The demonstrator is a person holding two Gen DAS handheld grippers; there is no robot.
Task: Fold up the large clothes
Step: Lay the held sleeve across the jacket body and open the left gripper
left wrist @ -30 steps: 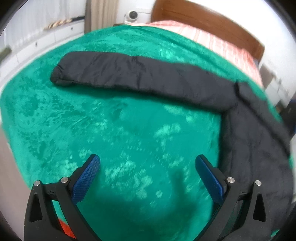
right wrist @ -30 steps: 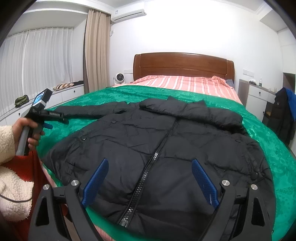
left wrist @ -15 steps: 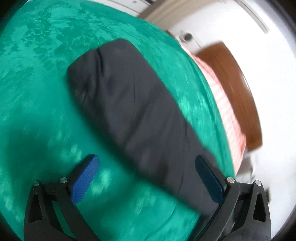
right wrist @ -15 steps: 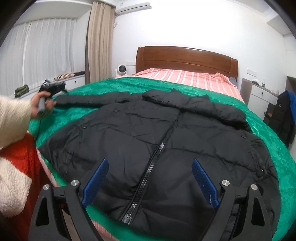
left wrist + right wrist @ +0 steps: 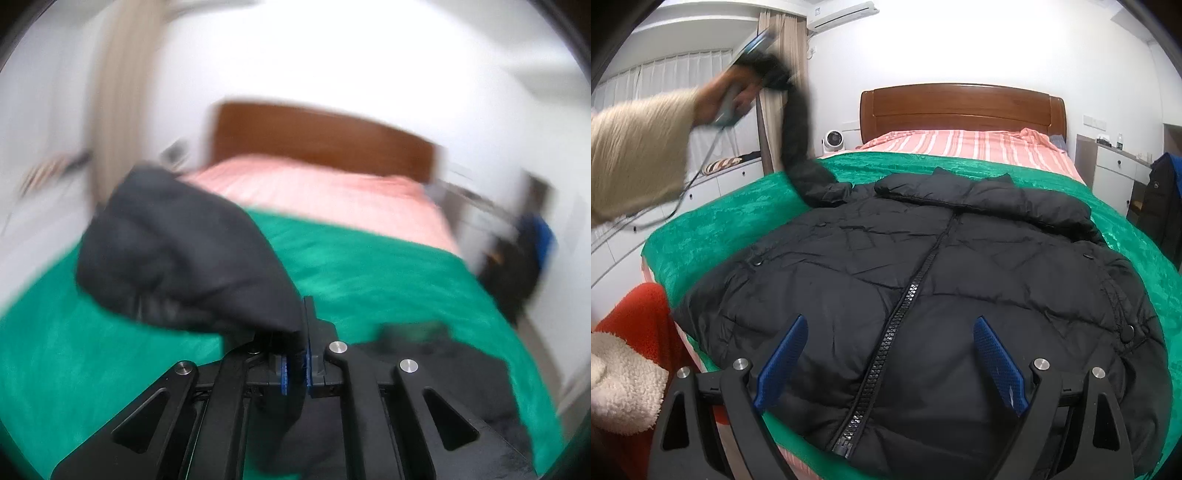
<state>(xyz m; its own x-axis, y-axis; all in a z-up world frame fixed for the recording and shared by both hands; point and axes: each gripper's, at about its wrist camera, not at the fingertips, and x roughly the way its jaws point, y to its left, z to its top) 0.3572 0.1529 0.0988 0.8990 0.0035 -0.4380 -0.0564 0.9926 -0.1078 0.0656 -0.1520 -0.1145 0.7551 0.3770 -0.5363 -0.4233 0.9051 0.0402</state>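
A black puffer jacket [image 5: 923, 277] lies face up, zipped, on the green blanket [image 5: 720, 229] of the bed. My right gripper [image 5: 886, 354] hovers open over its hem, astride the zipper, nothing between the blue pads. At the upper left of the right wrist view, a hand in a cream fleece sleeve [image 5: 635, 155] holds my left gripper [image 5: 764, 48] high. Its jaws are closing tight on the end of the jacket's sleeve [image 5: 796, 147], which hangs down to the shoulder. In the blurred left wrist view, the sleeve [image 5: 177, 251] bunches over the left gripper [image 5: 295, 332], pinched between the pads.
A wooden headboard [image 5: 960, 107] and striped pink sheet [image 5: 979, 144] lie beyond the blanket. A nightstand [image 5: 1115, 166] and a hanging dark coat [image 5: 1160, 199] stand at the right. White low cabinets [image 5: 720, 184] and a small fan [image 5: 833, 140] are at the left. Red clothing [image 5: 639, 325] shows near the bed's corner.
The left gripper went from open above the flat sleeve to shut on its end and swung it up off the blanket. The right gripper stayed open over the hem.
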